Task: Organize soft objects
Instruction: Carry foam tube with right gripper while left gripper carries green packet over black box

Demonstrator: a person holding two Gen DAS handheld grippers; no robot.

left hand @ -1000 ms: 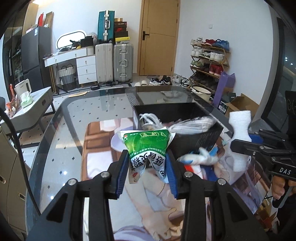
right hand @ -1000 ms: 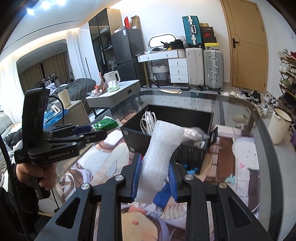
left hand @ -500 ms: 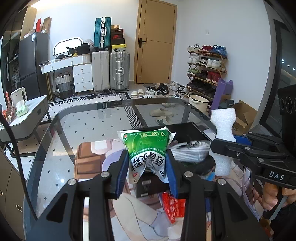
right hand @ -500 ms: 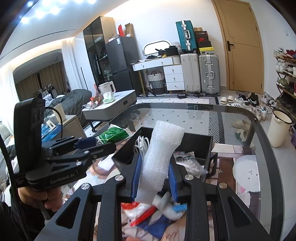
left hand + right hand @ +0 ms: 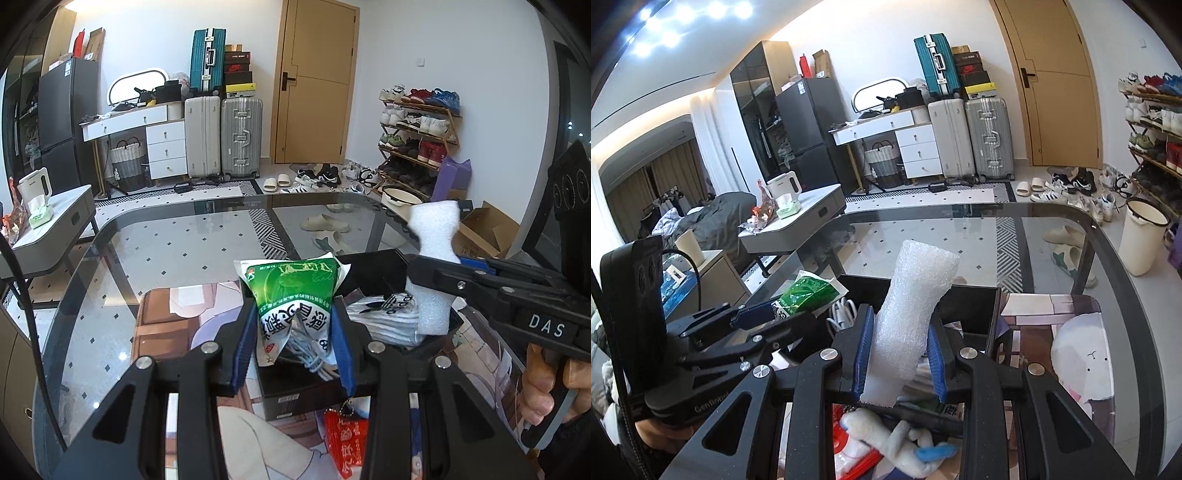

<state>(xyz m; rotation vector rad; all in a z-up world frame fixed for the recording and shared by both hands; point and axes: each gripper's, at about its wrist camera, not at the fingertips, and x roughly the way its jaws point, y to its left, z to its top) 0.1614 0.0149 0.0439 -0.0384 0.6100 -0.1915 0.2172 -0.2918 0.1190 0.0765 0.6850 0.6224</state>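
With left claw (image 5: 293, 332) clamped on green packet (image 5: 293, 291) and right claw (image 5: 899, 360) on white foam roll (image 5: 912, 314), both above black bin (image 5: 975, 299) mid-counter (image 5: 166, 254): lower inside the walls before letting go.

Black tool (image 5: 293, 354), blue pads (image 5: 243, 354), silver screws.

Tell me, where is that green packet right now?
The green packet is pinched in the left claw, held above the black box on the glass table, beside the white foam.
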